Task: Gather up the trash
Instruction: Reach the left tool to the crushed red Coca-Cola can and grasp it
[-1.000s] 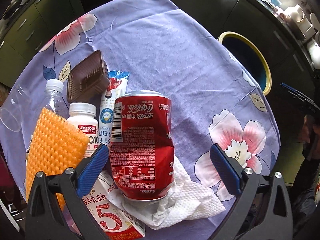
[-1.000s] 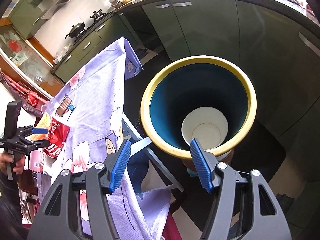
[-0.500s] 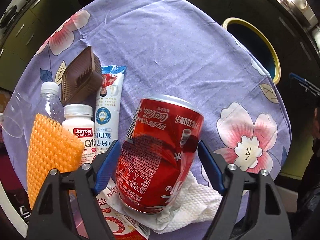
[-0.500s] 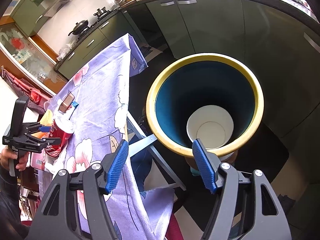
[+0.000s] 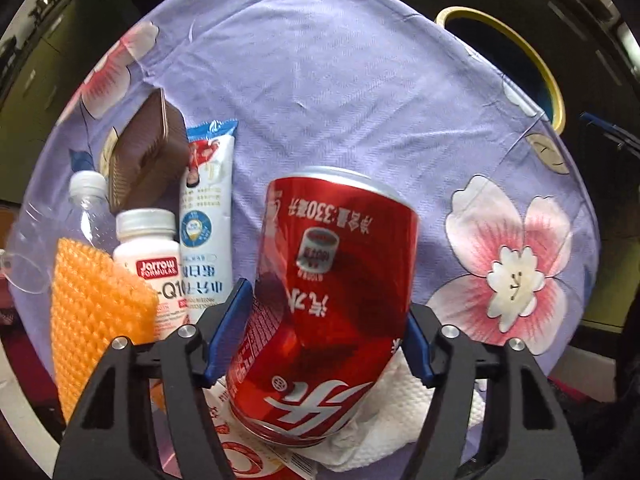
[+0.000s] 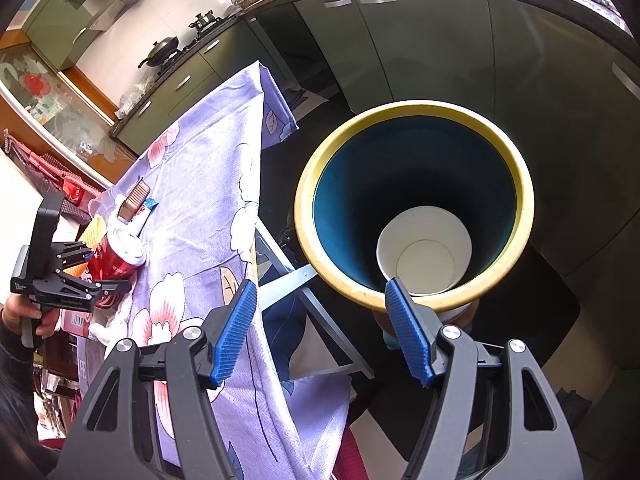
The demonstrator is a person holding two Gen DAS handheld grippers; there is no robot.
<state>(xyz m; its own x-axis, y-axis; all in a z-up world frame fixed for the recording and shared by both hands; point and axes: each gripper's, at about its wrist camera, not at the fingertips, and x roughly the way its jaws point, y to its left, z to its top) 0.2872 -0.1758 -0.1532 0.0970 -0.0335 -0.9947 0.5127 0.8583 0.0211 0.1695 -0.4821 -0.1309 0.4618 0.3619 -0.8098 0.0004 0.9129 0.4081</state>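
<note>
A dented red cola can (image 5: 332, 304) stands tilted on a white tissue (image 5: 404, 420) on the purple flowered tablecloth (image 5: 320, 80). My left gripper (image 5: 326, 300) points down over it, its jaws closing, and both blue pads touch the can's sides. The right wrist view shows that gripper (image 6: 104, 276) around the can (image 6: 116, 256), held by a hand. My right gripper (image 6: 320, 284) hangs open with nothing between its fingers, just above the near rim of the yellow-rimmed bin (image 6: 416, 108). A white paper cup (image 6: 424, 256) lies at the bin's bottom.
Left of the can lie an orange mesh pad (image 5: 92, 320), a white supplement bottle (image 5: 148, 256), a clear plastic bottle (image 5: 86, 200), a brown box (image 5: 148, 160) and a white-blue wrapper (image 5: 208, 216). A red-white carton (image 5: 248, 460) lies under the tissue. The bin (image 5: 520, 40) stands beyond the table's far right edge.
My left gripper has come down around the can and its jaws have narrowed from wide apart onto the can's sides. The can has tipped and turned. The right gripper has hardly moved.
</note>
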